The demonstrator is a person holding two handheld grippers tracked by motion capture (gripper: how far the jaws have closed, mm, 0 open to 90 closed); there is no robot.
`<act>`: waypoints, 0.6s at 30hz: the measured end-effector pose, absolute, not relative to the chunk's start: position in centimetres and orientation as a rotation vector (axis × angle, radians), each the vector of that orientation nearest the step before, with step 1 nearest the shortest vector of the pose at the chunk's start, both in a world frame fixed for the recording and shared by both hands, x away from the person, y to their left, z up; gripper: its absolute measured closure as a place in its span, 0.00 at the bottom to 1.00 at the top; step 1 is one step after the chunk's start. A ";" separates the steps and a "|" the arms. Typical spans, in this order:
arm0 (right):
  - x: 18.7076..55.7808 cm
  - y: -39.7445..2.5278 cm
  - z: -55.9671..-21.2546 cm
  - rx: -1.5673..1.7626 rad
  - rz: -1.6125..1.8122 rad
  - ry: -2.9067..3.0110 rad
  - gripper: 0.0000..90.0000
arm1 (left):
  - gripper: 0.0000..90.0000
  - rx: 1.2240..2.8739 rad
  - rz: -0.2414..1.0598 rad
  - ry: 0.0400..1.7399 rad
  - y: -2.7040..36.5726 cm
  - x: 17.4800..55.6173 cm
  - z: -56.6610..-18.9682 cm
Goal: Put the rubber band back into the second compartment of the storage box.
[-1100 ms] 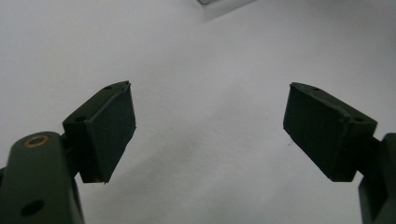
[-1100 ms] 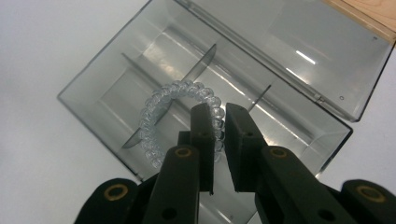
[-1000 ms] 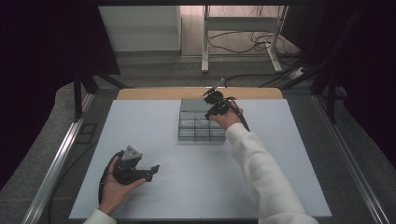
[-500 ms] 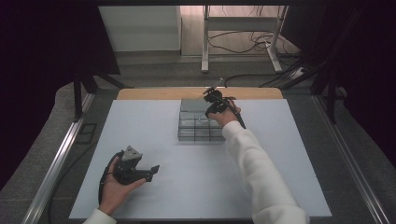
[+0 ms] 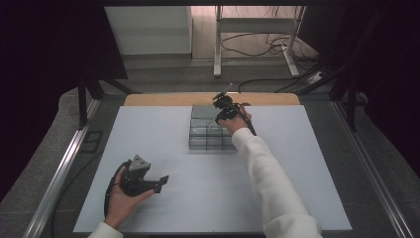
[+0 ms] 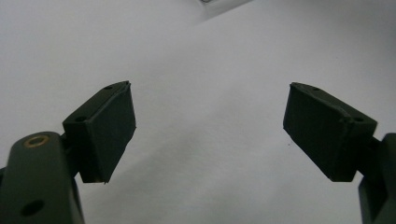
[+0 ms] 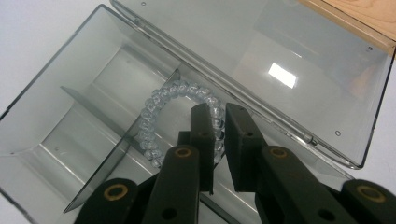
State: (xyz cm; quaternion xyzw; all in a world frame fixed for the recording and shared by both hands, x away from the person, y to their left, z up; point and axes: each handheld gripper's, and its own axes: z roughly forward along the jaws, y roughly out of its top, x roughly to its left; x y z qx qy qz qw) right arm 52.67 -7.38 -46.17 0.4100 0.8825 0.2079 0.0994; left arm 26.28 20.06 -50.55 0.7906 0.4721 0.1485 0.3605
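Note:
A clear grey compartment box (image 5: 200, 135) lies at the far middle of the white table, its lid (image 7: 280, 56) swung open toward the back. My right gripper (image 5: 221, 112) hangs over the box's far right part. In the right gripper view its jaws (image 7: 219, 119) are shut on a clear beaded bracelet (image 7: 153, 112), which loops down over a divider (image 7: 93, 98) inside the box. My left gripper (image 5: 159, 181) rests in a hand at the near left of the table. Its jaws (image 6: 210, 135) stand wide open with bare white table between them.
The white table (image 5: 307, 163) has a wooden strip (image 5: 158, 99) along its far edge. Metal rails (image 5: 59, 173) run down both sides. Beyond the table stand a metal frame's legs (image 5: 218, 54) and cables on the floor. A white sleeve (image 5: 267, 178) crosses the right half.
The right gripper has shifted slightly farther over the back of the box with the bracelet. The left gripper has stayed where it was.

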 end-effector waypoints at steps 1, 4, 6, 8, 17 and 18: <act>52.7 -7.4 -46.2 1.212 0.612 2.607 0.91 | 0.19 2.038 0.383 1.217 20.1 26.3 -50.5; 52.8 -7.3 -46.3 1.210 0.613 2.609 0.91 | 0.19 2.038 0.383 1.217 20.1 26.3 -50.5; 52.8 -7.3 -46.4 1.211 0.615 2.607 0.91 | 0.19 2.037 0.383 1.217 20.1 26.3 -50.6; 52.8 -7.3 -46.4 1.208 0.623 2.603 0.90 | 0.19 2.038 0.383 1.218 20.1 26.3 -50.6; 52.5 -7.5 -46.3 1.226 0.680 2.602 0.44 | 0.19 2.039 0.382 1.219 20.1 26.3 -50.6; 52.4 -7.6 -46.2 1.227 0.692 2.606 0.42 | 0.19 2.037 0.382 1.219 20.1 26.3 -50.6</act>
